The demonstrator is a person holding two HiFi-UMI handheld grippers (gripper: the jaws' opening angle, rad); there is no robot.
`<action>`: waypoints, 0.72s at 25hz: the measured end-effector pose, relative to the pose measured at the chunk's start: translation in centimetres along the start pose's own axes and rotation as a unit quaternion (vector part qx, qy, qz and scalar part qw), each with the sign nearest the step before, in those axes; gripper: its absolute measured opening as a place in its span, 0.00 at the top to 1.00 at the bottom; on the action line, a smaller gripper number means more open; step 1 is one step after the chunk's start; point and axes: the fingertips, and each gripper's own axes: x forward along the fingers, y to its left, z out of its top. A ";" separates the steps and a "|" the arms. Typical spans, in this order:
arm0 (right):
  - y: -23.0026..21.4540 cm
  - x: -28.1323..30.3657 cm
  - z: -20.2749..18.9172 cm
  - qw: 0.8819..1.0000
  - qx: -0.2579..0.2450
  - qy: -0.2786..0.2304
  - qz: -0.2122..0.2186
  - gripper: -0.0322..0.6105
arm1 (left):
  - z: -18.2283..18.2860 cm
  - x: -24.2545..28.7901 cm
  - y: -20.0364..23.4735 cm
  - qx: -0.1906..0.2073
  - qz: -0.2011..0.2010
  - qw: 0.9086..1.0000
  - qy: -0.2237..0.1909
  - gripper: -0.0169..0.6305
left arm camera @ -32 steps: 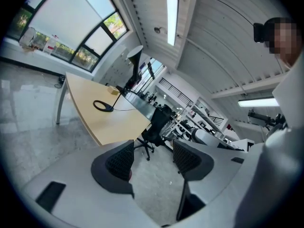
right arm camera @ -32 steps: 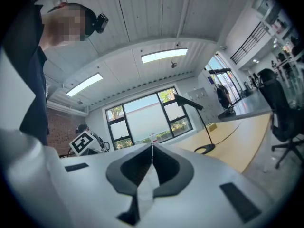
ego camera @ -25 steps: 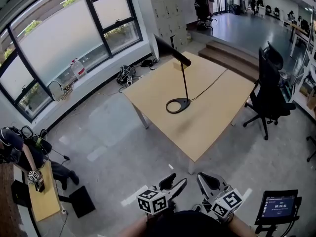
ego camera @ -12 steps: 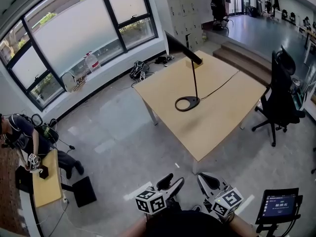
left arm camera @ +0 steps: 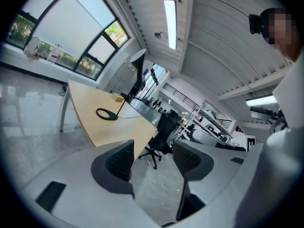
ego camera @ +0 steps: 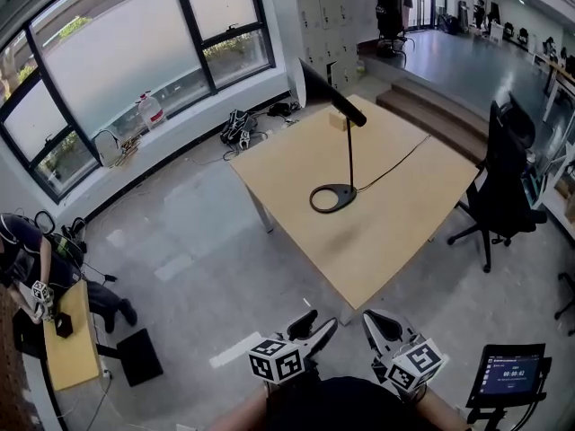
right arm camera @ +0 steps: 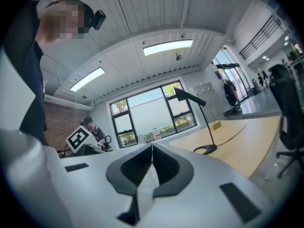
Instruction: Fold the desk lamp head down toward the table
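On the far desk (ego camera: 395,214) the lamp head (ego camera: 328,92) stands unfolded; left hand-held gripper (ego camera: 316,327) apart, right hand-held gripper (ego camera: 375,323) together, both must approach.

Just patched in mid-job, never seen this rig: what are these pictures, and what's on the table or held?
No robot arm: a person holds a two-jaw gripper in each hand. The head view looks down from the person's head; left gripper and right gripper show at its bottom. The other two views ride on the grippers, looking along their jaws. On the wooden table ahead stand a black desk lamp, head raised, with its cable, and a small box. Left jaws stand apart, right jaws together; neither holds anything.
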 end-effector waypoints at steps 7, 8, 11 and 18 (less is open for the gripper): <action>-2.2 5.2 0.6 1.000 0.008 0.004 -0.028 0.94 | 4.0 2.1 3.9 0.002 -0.016 1.000 0.007 0.56; -2.3 6.0 0.6 0.999 0.009 0.006 -0.030 0.94 | 4.4 2.2 4.6 0.000 -0.016 1.000 0.008 0.56; -2.4 8.5 0.8 0.999 0.009 0.010 -0.035 0.94 | 5.8 2.1 6.8 -0.008 -0.017 1.000 0.010 0.56; -3.6 14.1 2.0 0.998 -0.005 0.014 -0.065 0.94 | 9.5 1.8 11.8 -0.012 -0.022 1.000 0.004 0.56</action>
